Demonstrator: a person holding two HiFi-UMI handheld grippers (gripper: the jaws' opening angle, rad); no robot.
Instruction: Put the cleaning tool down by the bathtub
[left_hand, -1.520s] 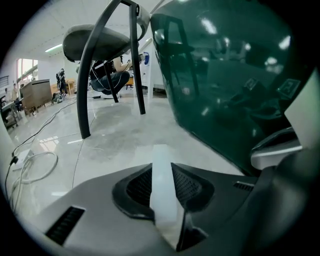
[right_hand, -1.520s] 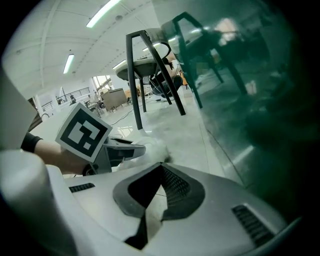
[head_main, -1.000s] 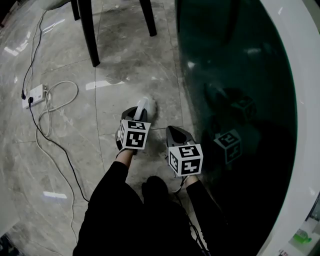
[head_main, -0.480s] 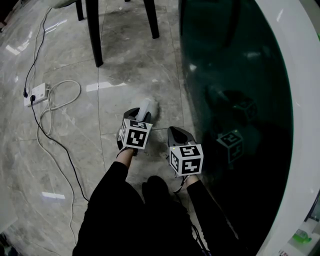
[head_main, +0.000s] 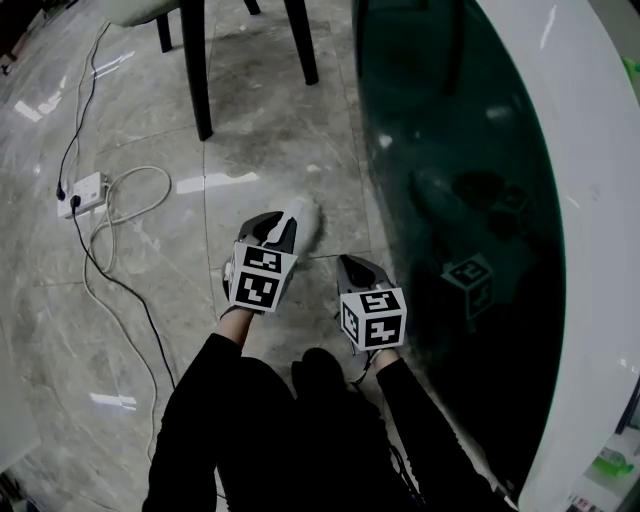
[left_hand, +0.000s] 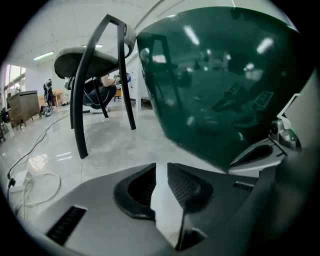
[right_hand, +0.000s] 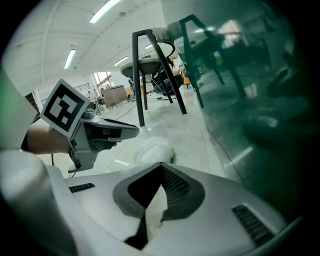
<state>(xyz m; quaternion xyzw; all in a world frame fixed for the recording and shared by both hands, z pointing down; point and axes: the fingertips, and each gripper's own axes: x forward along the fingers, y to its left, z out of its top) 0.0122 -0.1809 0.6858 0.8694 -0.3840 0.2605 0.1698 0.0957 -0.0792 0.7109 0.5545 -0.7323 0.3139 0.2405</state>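
Observation:
The white fluffy cleaning tool (head_main: 306, 216) lies on the marble floor close to the dark green bathtub wall (head_main: 460, 200). My left gripper (head_main: 273, 229) hovers just left of it. Its jaws are closing with a narrow gap at the tips and nothing between them. In the left gripper view only floor and the tub (left_hand: 225, 75) show. The right gripper view shows the tool (right_hand: 152, 149) beyond the left gripper (right_hand: 131, 130). My right gripper (head_main: 354, 268) hangs nearer me beside the tub, with its tips together and empty.
Black chair legs (head_main: 198, 70) stand on the floor ahead. A white power strip (head_main: 82, 192) with looping cables (head_main: 130, 205) lies to the left. The tub's white rim (head_main: 600, 200) curves along the right. Dark sleeves and a shoe fill the bottom.
The tool's handle was at the left gripper's jaws a second ago. Now it lies free on the floor. The left gripper has shifted slightly left and back. The right gripper has barely moved.

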